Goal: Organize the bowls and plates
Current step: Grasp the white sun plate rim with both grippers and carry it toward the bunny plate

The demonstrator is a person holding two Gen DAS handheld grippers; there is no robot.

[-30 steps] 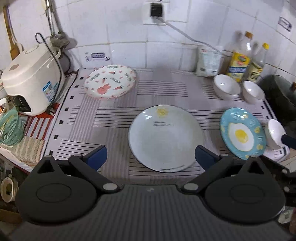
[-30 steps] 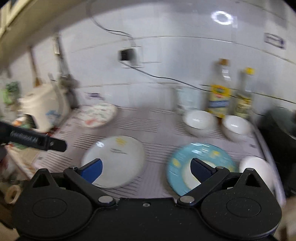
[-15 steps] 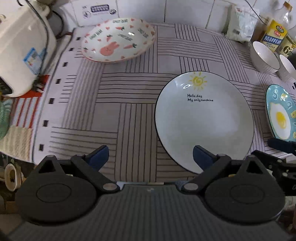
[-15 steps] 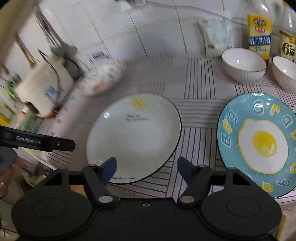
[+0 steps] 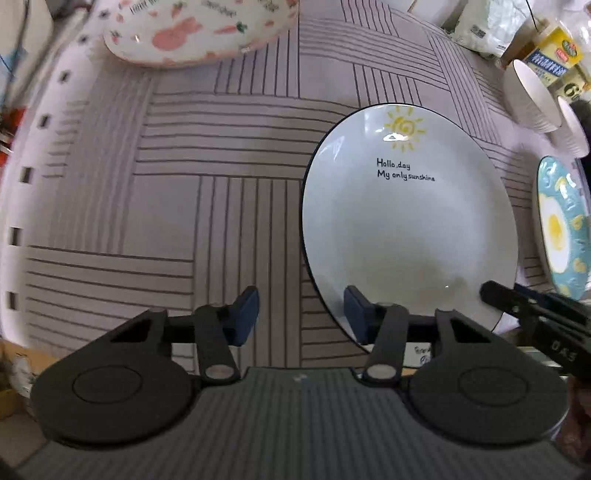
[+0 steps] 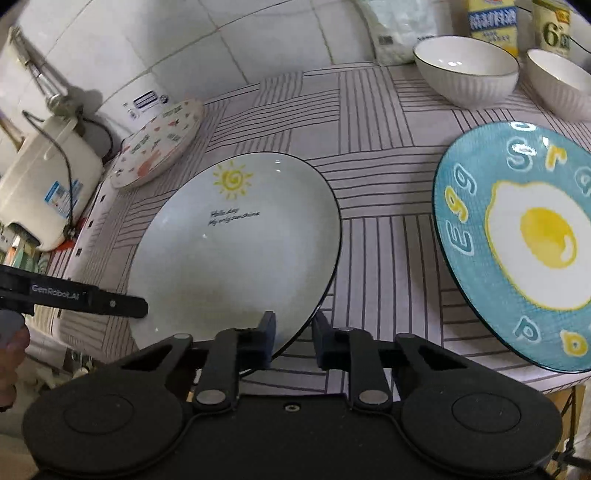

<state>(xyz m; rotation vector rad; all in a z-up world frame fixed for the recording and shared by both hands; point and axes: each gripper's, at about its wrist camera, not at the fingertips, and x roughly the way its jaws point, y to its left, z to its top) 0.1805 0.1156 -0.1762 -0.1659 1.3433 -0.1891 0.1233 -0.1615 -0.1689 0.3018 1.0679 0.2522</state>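
A white plate with a sun drawing (image 5: 406, 221) (image 6: 236, 251) lies on the striped mat. My left gripper (image 5: 301, 314) hangs over the plate's near-left rim. Its jaws are closing, one finger over the plate and one over the mat, with a wide gap between them. My right gripper (image 6: 294, 339) straddles the plate's near-right rim. Its jaws are closing too; the rim passes between the pads and a gap still shows. A blue egg plate (image 6: 524, 240) (image 5: 561, 229) lies to the right. A bunny plate (image 5: 199, 33) (image 6: 159, 147) sits at the far left. Two white bowls (image 6: 465, 70) (image 6: 561, 81) stand at the far right.
A white rice cooker (image 6: 44, 184) with its cable stands left of the mat (image 5: 147, 206). Oil bottles (image 6: 491, 18) and a white bag (image 6: 399, 33) line the tiled wall behind the bowls. A hand (image 6: 7, 343) shows at the left edge of the right wrist view.
Both grippers have come down close to the sun plate, and both pairs of jaws have narrowed from wide open. The right pair has narrowed more. The plates and bowls have not moved.
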